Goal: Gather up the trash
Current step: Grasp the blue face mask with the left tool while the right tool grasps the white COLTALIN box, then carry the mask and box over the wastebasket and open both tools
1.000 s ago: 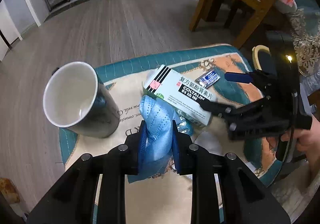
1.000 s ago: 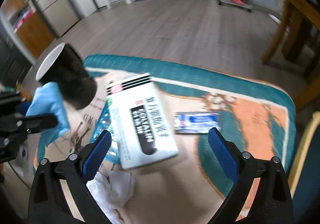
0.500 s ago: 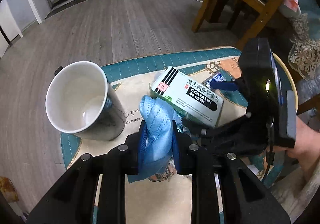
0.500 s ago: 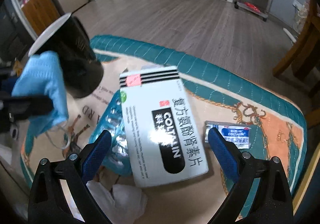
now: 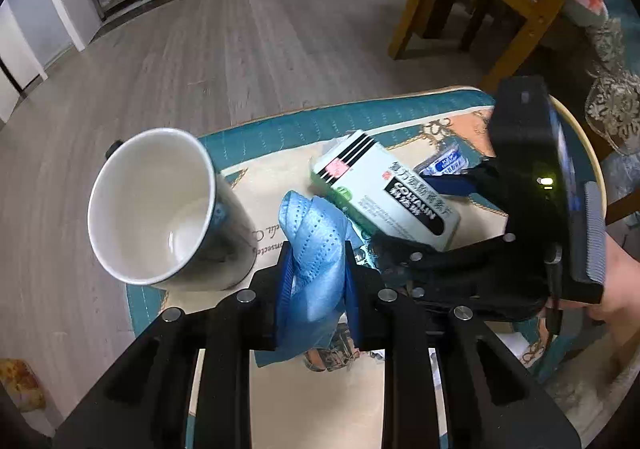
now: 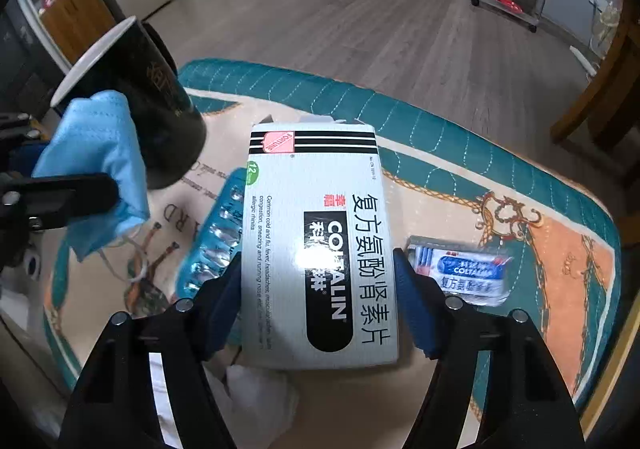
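Trash is lying scattered over the patterned worktop (image 6: 500, 177), and the piece that matters now is the white Coltalin box (image 6: 320, 241), which is sitting flat near the middle of the worktop with its long axis running straight away from the right tongs (image 6: 318, 305). Those tongs are bracketing the near end of the box, one blue pad on each long side; the pads are looking as if they are touching the cardboard, though whether they are actually pressing is hard to judge, so the right tongs are best described as closing around the box rather than firmly clamped. The left tongs (image 5: 316, 289) are squeezing a crumpled blue face mask (image 5: 316, 245) and hanging above the near-left part of the worktop, just beside a dark mug (image 5: 160, 209) with a white inside. Partly tucked under the box's left side, a blue blister pack (image 6: 218, 237) is poking out, and a small foil sachet (image 6: 460, 273) is lying apart toward the right edge; white tissue (image 6: 256, 397) is sitting at the near edge. Since the box's narrow width is lining up across the right tongs' opening and the left tongs are already occupied, the right side is clearly the nearer and better placed one for lifting it.
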`<state>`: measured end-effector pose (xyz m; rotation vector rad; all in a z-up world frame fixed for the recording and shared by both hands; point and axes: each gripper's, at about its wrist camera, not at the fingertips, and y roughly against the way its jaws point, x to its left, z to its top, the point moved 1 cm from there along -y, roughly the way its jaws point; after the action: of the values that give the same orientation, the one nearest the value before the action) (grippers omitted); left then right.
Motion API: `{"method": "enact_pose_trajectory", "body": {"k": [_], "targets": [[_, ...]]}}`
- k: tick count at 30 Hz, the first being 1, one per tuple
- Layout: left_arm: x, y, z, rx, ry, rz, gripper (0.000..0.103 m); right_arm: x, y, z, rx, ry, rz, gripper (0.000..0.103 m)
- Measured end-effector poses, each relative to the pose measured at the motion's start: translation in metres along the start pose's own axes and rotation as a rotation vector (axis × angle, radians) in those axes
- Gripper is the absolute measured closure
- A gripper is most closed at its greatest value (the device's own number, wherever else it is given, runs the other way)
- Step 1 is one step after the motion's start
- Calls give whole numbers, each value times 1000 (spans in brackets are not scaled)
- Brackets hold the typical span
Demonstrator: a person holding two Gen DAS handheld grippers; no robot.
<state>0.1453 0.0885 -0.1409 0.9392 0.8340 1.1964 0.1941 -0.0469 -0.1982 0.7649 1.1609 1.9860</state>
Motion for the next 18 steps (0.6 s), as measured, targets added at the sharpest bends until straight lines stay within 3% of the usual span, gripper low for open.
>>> {"method": "enact_pose_trajectory", "body": {"k": [8,18], "targets": [[-23,24,4,-67,-55,-13,80,-8,58,4,-90,-99,-20,32],[-71,63,4,-158,-118,-90,81,-51,155,-49,-168,-243,-173,32]]}}
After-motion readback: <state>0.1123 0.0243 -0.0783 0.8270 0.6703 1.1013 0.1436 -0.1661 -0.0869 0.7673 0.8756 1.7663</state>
